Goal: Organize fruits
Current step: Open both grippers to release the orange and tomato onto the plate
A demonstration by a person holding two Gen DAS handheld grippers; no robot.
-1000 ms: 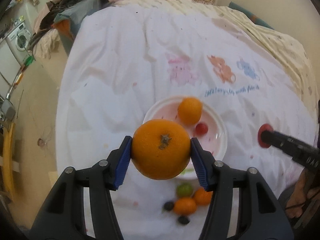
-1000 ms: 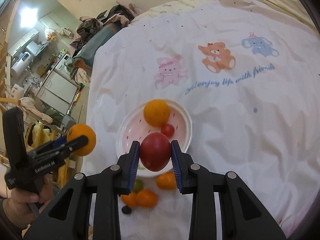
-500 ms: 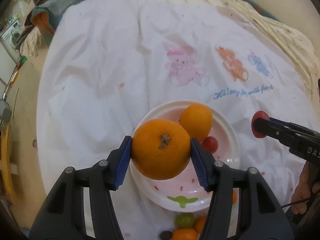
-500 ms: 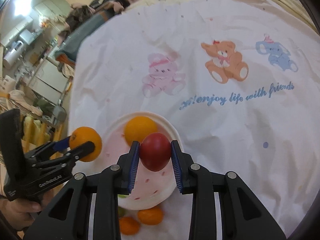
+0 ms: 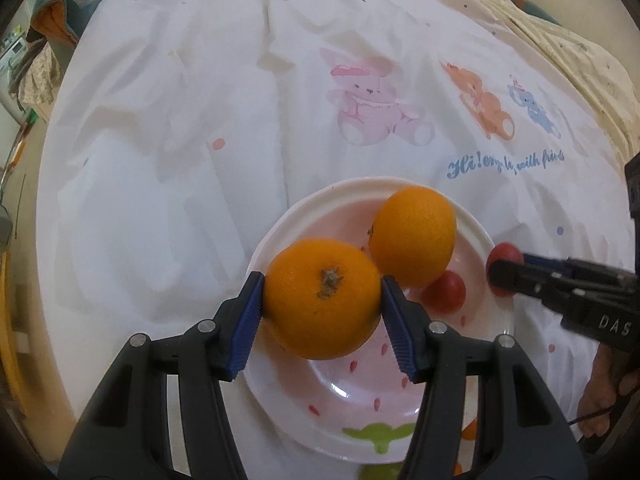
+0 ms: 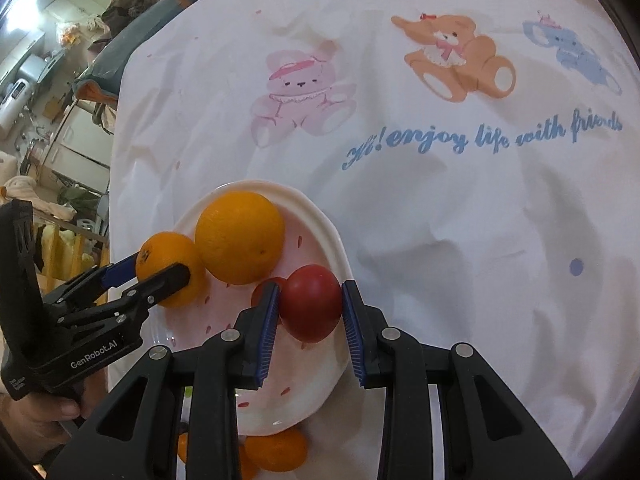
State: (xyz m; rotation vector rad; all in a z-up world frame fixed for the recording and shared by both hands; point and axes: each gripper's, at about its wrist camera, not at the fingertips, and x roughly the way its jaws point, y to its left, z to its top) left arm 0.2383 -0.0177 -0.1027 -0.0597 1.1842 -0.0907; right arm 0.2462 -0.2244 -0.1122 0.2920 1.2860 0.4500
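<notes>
Fingers of the left gripper (image 5: 322, 300) were clamped on an orange (image 5: 322, 298), blue pads pressed to its sides, stem scar facing the camera, above the left part of the plate (image 5: 280, 380). On the plate already lay a second orange (image 5: 414, 236) near the far rim and a small red fruit (image 5: 446, 292) just right of it (a cherry tomato, probably). Further right, the right gripper (image 6: 308, 304) gripped a larger red fruit (image 6: 310, 302), smooth and glossy, over the plate's right rim. So roughly two pieces seemed placed and two more were about to go down. At the plate's near edge, on the bed sheet (image 6: 460, 220), small orange fruits (image 6: 276, 454) were waiting, plus a green one (image 5: 380, 472) barely visible. Both held fruits looked firm, round, unblemished, and liable to roll once let go.
</notes>
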